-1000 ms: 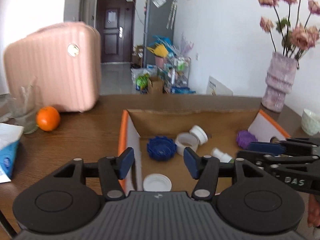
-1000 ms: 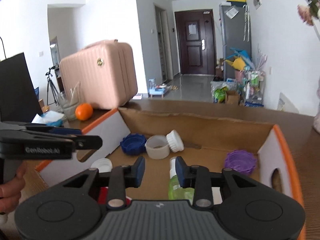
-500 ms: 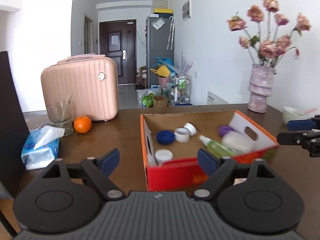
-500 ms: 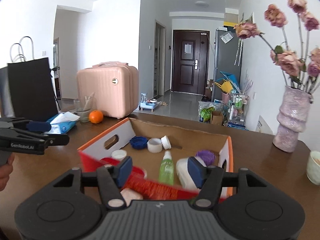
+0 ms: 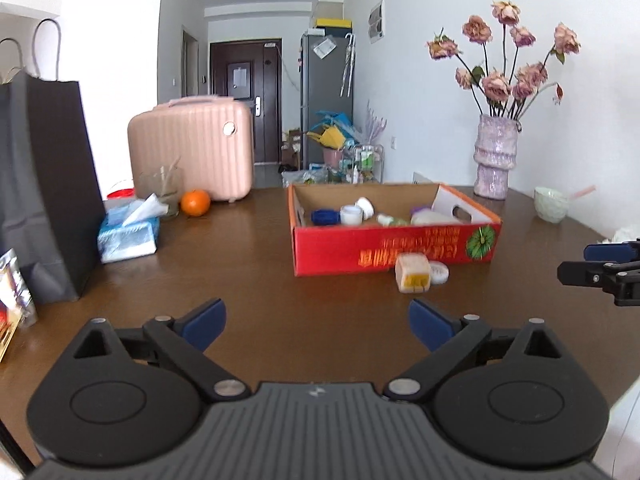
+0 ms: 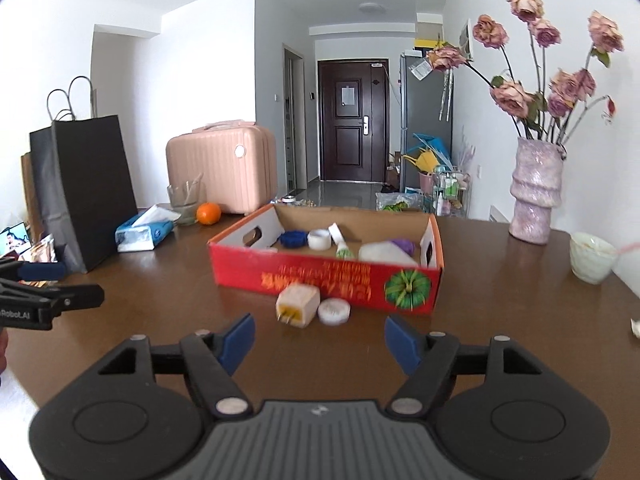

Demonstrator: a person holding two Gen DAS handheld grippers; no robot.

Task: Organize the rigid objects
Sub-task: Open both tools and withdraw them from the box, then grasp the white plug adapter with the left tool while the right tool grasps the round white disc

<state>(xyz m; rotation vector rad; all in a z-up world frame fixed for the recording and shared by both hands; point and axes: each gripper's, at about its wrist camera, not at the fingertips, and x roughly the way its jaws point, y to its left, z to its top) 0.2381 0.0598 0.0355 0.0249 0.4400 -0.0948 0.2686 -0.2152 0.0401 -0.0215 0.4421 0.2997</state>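
**Both claws open and empty, well back from the box**

The left claw (image 5: pixel 317 325) is seen with its jaws spread wide and nothing between them; they have just been opening. The right claw (image 6: pixel 320 344) is likewise parted and empty, its jaws also having just been opening, though less widely set. Both are held above the bare near part of the brown bench (image 5: pixel 248 280).

The red cardboard box (image 6: pixel 320 276) is found farther off, well apart from both claws, ahead and slightly right of the left claw and nearly straight ahead of the right one. Inside it a blue cap (image 6: pixel 292 238), a white jar (image 6: pixel 319 238), a green-tipped bottle (image 6: pixel 343 251) and a purple lid (image 6: pixel 403 245) can be made out.

Two things lie outside, just beside the box's near wall: a cream plug adapter (image 6: pixel 298 305) and, touching or almost touching it on its right, a white round lid (image 6: pixel 334 311). These lie between the box and the right claw.
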